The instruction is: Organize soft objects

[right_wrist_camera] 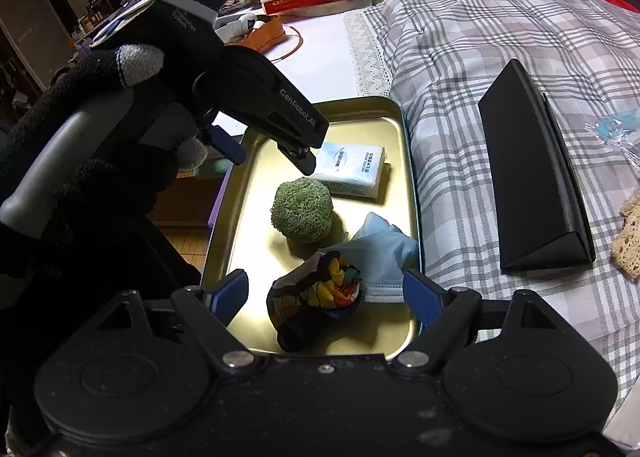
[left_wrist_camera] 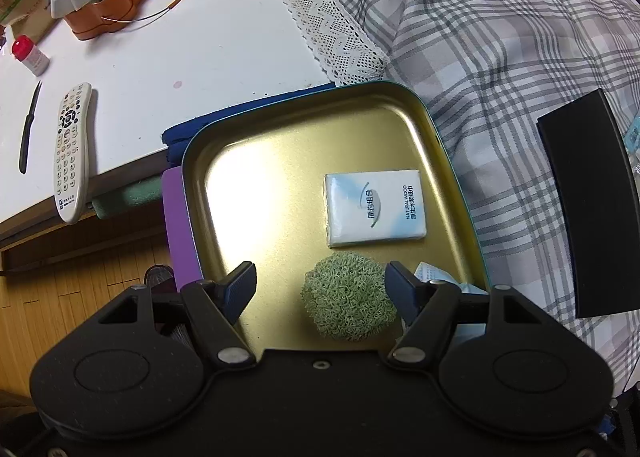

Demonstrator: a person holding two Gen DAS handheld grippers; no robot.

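Note:
A gold metal tray (left_wrist_camera: 248, 177) (right_wrist_camera: 360, 117) lies at the bed's edge. In it are a white tissue pack (left_wrist_camera: 374, 208) (right_wrist_camera: 352, 169), a green fuzzy ball (left_wrist_camera: 347, 306) (right_wrist_camera: 302, 211), a blue face mask (right_wrist_camera: 380, 253) and a crumpled colourful cloth (right_wrist_camera: 316, 297). My left gripper (left_wrist_camera: 320, 285) is open above the tray, with the green ball just inside its right finger; it also shows in the right wrist view (right_wrist_camera: 272, 149). My right gripper (right_wrist_camera: 326, 295) is open around the colourful cloth, jaws apart from it.
A black case (left_wrist_camera: 592, 209) (right_wrist_camera: 536, 181) lies on the plaid bedspread (left_wrist_camera: 500, 37) right of the tray. A white table (left_wrist_camera: 180, 57) at left holds a remote (left_wrist_camera: 72, 153), a knife (left_wrist_camera: 28, 129), a red-capped bottle (left_wrist_camera: 30, 55) and an orange tin (left_wrist_camera: 116, 1). A lace piece (right_wrist_camera: 632, 237) lies far right.

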